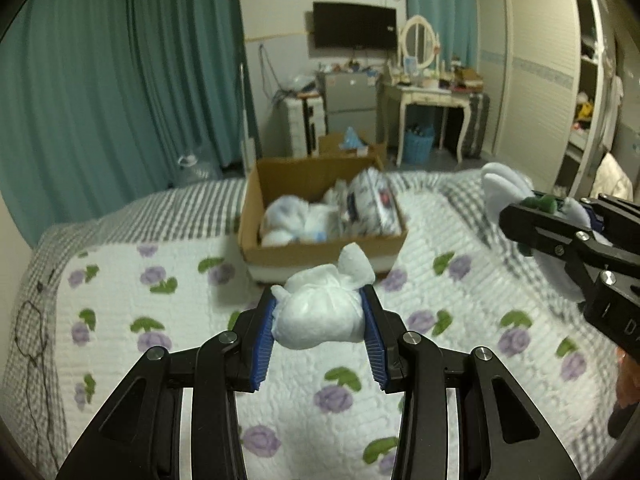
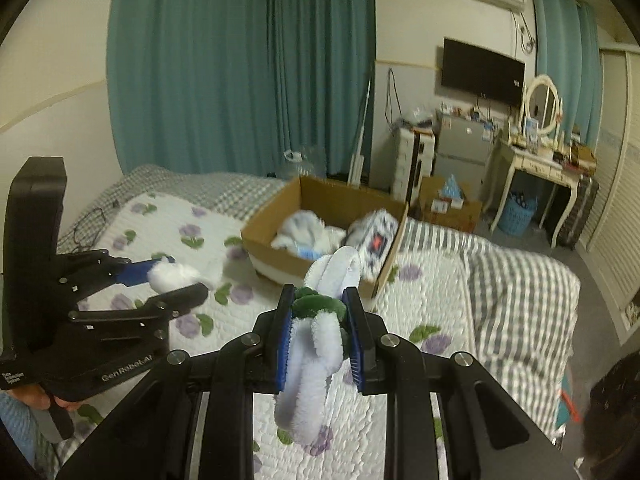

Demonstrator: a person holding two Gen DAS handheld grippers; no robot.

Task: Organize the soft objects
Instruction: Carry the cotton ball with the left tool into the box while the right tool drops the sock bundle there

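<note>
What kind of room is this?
Most likely a bedroom. There is a bed with a flowery quilt, a white dressing table with an oval mirror, and a big wardrobe along the wall.

The quilt is white with purple flowers and green leaves; toward twelve o'clock the bedding turns grey-and-white checked, at three o'clock striped. The cardboard box is brown. The left gripper is black with blue pads around a white bundle. The fluffy slipper is white with green trim. The curtains are teal.
</note>
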